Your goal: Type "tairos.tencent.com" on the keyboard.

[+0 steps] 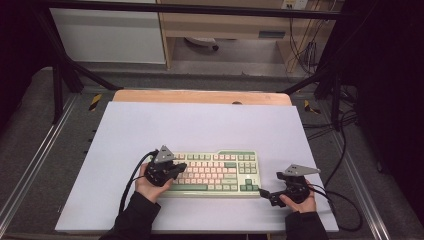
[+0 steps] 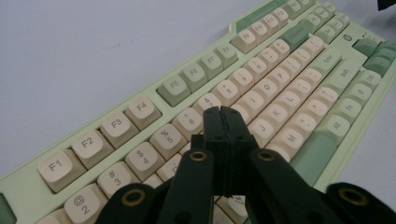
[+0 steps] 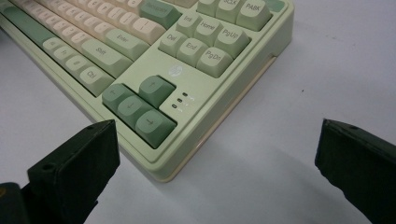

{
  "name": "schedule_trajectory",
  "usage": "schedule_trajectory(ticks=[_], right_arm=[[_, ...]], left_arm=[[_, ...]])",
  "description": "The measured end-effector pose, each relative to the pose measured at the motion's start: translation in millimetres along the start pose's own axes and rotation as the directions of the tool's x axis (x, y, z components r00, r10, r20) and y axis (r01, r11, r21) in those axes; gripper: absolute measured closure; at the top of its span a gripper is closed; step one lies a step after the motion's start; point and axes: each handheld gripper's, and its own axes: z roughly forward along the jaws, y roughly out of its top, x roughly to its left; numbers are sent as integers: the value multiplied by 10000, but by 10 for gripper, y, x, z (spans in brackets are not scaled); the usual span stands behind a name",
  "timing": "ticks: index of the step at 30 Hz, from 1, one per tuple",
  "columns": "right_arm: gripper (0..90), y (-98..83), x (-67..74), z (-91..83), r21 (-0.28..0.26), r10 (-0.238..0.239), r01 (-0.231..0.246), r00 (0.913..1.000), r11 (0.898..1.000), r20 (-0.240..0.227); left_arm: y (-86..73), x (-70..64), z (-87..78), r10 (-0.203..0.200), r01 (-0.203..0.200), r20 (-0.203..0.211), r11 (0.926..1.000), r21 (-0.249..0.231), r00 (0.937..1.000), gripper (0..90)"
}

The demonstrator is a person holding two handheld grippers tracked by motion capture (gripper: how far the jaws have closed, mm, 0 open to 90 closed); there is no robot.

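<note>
- The pale green and cream plastic keyboard [image 1: 212, 173] is lying flat near the front edge of the light grey table mat [image 1: 200, 125], with both hands working at its two ends.
- The left gripper [image 2: 223, 112] is hanging over the keyboard's left half, its jaws pressed together with nothing between them, tips just above the number row near the 6 key [image 2: 189, 122].
- The right gripper [image 3: 215, 154] is sitting off the keyboard's right front corner, jaws standing wide and holding nothing, beside the dark green arrow keys [image 3: 135, 109].
- The keyboard is looking stiff and moderately heavy, with smooth case walls likely to slip; its keycaps are probably popping off if pinched.
- Gripping the case edge at the right corner is looking safer than taking keys.
</note>
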Motion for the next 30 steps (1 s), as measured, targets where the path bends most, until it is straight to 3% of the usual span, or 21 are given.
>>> schedule_trajectory(ticks=[9,30], right_arm=[[4,0,2,2,46,18,-18,10000,10000,-14],[4,-1,0,3,74,-37,37,10000,10000,1]], left_arm=[[1,-18,126,51,-50,-66,9998,169,10000,899],[-89,36,164,44,-37,-194,9993,384,9998,900]])
